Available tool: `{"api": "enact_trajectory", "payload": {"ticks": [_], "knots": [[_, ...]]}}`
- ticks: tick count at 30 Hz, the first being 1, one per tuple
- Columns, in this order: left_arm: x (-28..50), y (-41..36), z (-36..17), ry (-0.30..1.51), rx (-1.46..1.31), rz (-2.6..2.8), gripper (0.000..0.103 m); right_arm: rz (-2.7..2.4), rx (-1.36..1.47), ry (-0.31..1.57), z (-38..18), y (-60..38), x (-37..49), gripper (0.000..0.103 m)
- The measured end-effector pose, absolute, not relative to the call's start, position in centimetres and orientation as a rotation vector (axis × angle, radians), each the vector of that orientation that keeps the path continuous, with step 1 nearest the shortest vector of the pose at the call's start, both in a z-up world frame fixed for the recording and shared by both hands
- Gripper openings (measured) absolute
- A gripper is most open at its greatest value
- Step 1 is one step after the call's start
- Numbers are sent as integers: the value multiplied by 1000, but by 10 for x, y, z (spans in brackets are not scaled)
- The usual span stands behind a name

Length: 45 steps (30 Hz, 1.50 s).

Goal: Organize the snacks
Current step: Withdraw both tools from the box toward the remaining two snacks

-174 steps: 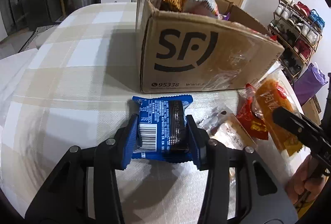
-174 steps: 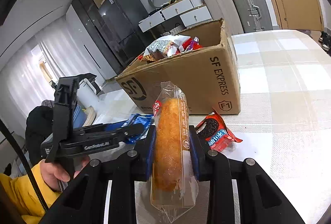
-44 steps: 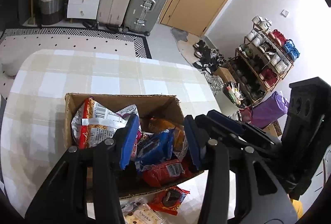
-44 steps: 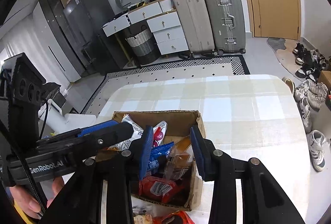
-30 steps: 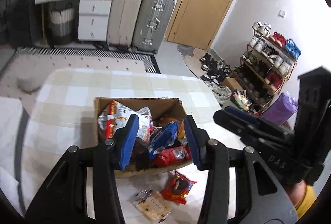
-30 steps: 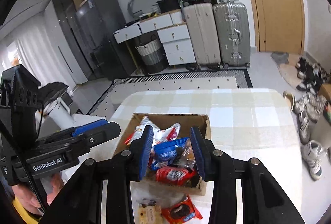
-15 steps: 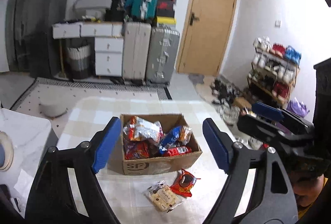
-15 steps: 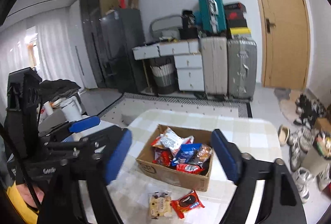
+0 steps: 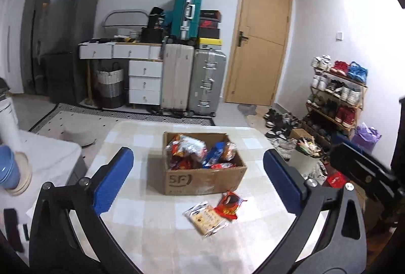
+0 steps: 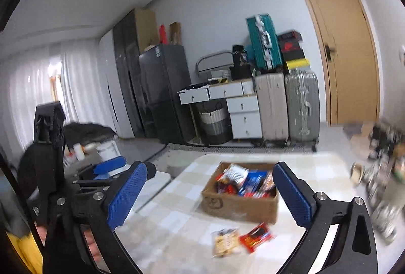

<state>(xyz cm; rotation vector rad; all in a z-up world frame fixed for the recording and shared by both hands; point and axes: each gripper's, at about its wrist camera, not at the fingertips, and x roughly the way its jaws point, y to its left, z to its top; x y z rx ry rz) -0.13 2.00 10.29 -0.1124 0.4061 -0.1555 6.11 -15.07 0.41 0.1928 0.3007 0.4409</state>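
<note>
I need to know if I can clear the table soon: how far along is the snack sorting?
Mostly done: the cardboard box already holds a heap of packets. Nothing is in hand; the left gripper and right gripper have just been opening and both stand wide with nothing between the pads. Left: a red cookie packet and a clear biscuit packet lie on the table in front of the box.

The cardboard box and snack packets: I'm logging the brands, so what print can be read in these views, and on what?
"SF": on the front of the cardboard box, left wrist view.
Red snack packet: print too blurred to read.
Clear biscuit packet: print too small to read.
Right wrist view: all too blurred.
</note>
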Motion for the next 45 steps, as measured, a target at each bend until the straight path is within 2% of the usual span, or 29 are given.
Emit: {"api": "enact_trajectory", "payload": {"ticks": [9,16,28,45], "knots": [[-48,41,60,466,-97,-96,102,414,260,310,-32,-166,34,102],[-42,42,21,535,-107,-82,102,405,331,418,-65,-178,41,102],[5,25,-2,593,-109,-98,102,390,308,426,-77,-174,48,102],[118,-16,-116,860,-105,-173,102,339,241,612,-169,-177,112,102]]}}
